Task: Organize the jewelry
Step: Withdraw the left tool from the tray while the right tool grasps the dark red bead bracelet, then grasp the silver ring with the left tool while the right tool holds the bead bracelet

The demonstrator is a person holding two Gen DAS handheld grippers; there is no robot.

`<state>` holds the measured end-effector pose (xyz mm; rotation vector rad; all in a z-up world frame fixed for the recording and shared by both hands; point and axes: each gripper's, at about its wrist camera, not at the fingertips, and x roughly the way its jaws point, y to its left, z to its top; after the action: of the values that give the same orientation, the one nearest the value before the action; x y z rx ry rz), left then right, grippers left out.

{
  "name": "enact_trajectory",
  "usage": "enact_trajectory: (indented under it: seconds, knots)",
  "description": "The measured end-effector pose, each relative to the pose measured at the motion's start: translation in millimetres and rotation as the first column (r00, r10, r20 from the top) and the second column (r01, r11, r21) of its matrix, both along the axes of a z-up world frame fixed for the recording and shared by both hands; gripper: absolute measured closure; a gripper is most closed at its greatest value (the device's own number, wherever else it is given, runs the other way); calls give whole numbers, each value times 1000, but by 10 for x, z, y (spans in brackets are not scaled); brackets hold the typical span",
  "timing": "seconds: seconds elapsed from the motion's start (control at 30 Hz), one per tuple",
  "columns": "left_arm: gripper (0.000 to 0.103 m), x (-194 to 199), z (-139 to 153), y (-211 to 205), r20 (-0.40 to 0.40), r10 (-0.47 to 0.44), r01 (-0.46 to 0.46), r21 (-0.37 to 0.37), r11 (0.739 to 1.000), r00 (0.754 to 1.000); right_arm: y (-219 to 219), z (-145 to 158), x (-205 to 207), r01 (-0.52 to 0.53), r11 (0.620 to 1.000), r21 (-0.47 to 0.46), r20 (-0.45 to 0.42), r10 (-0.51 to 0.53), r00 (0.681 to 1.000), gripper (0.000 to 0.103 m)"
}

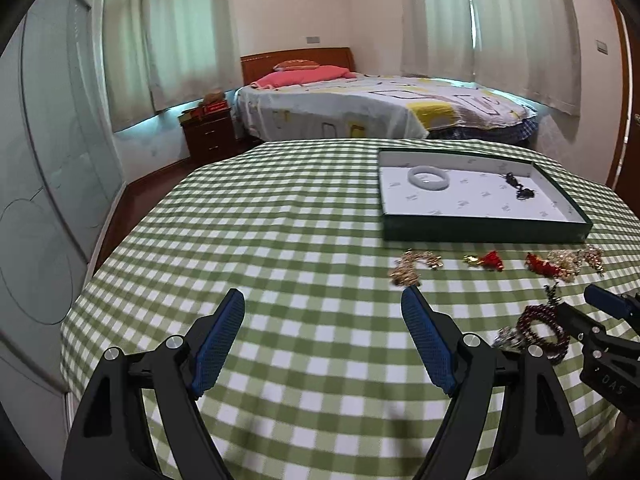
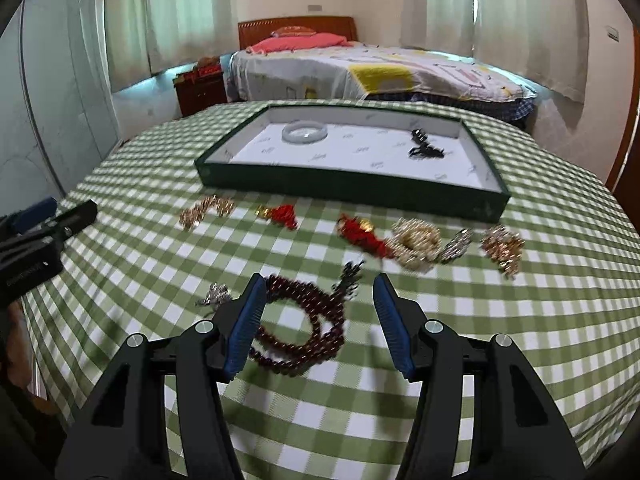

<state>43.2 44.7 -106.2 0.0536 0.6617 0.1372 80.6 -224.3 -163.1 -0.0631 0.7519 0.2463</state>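
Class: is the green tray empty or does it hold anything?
Not empty: the green tray holds a pale bangle and a black piece.

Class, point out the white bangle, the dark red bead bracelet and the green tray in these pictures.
white bangle (image 2: 305, 132): right wrist view, on its near band.
dark red bead bracelet (image 2: 320, 320): right wrist view, on its right loop.
green tray (image 2: 352, 188): right wrist view, on its near outer wall.

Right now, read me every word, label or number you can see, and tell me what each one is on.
"DAS": pale letters on the black body of the right gripper, seen from the left wrist view.
Pale lettering on the left gripper body in the right wrist view: too blurred to read.
Small repeated grey marks on the white lining of the tray: too small to read.
Nothing else legible.
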Motion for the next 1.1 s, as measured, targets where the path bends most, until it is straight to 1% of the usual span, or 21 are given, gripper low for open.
enact_trajectory:
  seconds: [0.03, 0.07, 0.1, 0.27, 0.43, 0.6, 0.67, 0.73, 0.77, 0.83, 0.87, 0.93, 1.1]
  knots:
    - [25, -6, -12, 32, -4, 8, -8, -4, 1000, 1000, 16, -24, 6, -2, 1000, -5, -6, 2, 1000, 46]
    - [25, -12, -20, 58, -7, 13, -13, -8, 1000, 1000, 29, -43, 11, -3, 1000, -9, -12, 3, 1000, 42]
    - [25, -8, -34, 86, -14, 22, -22, -17, 1000, 1000, 42, -65, 20, -5, 1000, -13, -21, 5, 1000, 41]
    - [25, 7, -64, 116, -26, 32, -33, -27, 999, 999, 99, -152, 36, -21, 999, -29, -54, 19, 998, 39]
    - [25, 16, -105, 111, -41, 30, -31, -24, 999, 999, 145, -207, 52, -39, 998, -43, -68, 36, 997, 31]
    - [25, 31, -138, 76, -56, 25, -26, -20, 999, 998, 169, -250, 62, -48, 997, -66, -73, 43, 996, 29]
    - [25, 29, -144, 52, -61, 19, -20, -19, 1000, 998, 151, -245, 54, -43, 997, -65, -71, 38, 997, 33]
    - [25, 31, -155, 20, -65, 13, -14, -16, 1000, 998, 109, -229, 59, -32, 997, -64, -68, 27, 997, 49]
    - [25, 31, -158, 4, -66, 9, -10, -16, 1000, 998, 95, -224, 64, -29, 998, -64, -67, 25, 997, 52]
    - [25, 28, -165, -18, -69, 3, -4, -15, 1000, 998, 60, -213, 68, -23, 998, -60, -65, 19, 998, 65]
    - [25, 27, -168, -36, -71, -2, 1, -15, 1000, 997, 42, -208, 64, -21, 998, -57, -64, 18, 998, 69]
    - [25, 28, -171, -59, -73, -9, 8, -13, 1000, 997, 16, -203, 80, -27, 999, -43, -65, 24, 998, 87]
    - [25, 28, -187, -122, -78, -24, 24, -10, 1000, 997, 0, -177, 68, -32, 999, -38, -55, 30, 998, 92]
